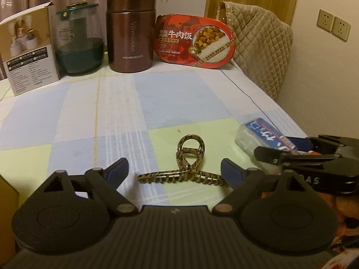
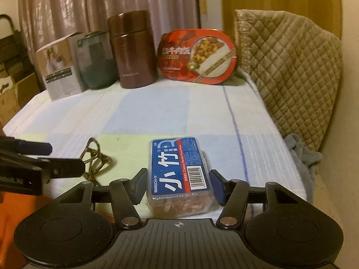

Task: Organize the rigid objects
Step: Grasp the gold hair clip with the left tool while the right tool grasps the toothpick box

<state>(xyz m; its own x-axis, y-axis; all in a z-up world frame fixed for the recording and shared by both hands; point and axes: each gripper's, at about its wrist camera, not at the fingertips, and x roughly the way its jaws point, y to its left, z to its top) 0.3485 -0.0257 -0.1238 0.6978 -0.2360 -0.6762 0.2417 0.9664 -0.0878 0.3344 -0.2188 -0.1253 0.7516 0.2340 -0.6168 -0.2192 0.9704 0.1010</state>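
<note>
The step in hand looks like a double pickup from the near edge of the desk (image 1: 94, 103), whose checked cloth carries a tidy back row: a white carton (image 1: 27, 51), a green-based jar (image 1: 78, 40), a brown flask (image 1: 131, 29) and a red meal tray (image 1: 195, 42) leaning against a quilted cover (image 1: 260, 44); the left gripper (image 1: 175, 172) hangs over the leopard hair claw (image 1: 186, 168), its fingers (image 1: 117, 168) wide apart with the teeth bar lying across the gap, the right-hand tip just beside or touching the claw's end, which of the two I cannot tell; the right gripper (image 2: 178, 183) straddles the floss-pick box (image 2: 179, 170), its fingers (image 2: 216, 187) drawn in close to the box's long sides, the left pad at the wall and the right pad seemingly a sliver off, so I judge it not yet clamped; to do this well, the right should squeeze squarely on the two long walls near the box's middle, since the clear plastic looks slick and may twist out if pinched at a corner; the claw is the harder piece, being low and open-framed, so the left fingers should sink almost to the cloth and close across the hinge rather than the loops; the two tools sit near each other, so lift one at a time or straight up to avoid a knock.
</note>
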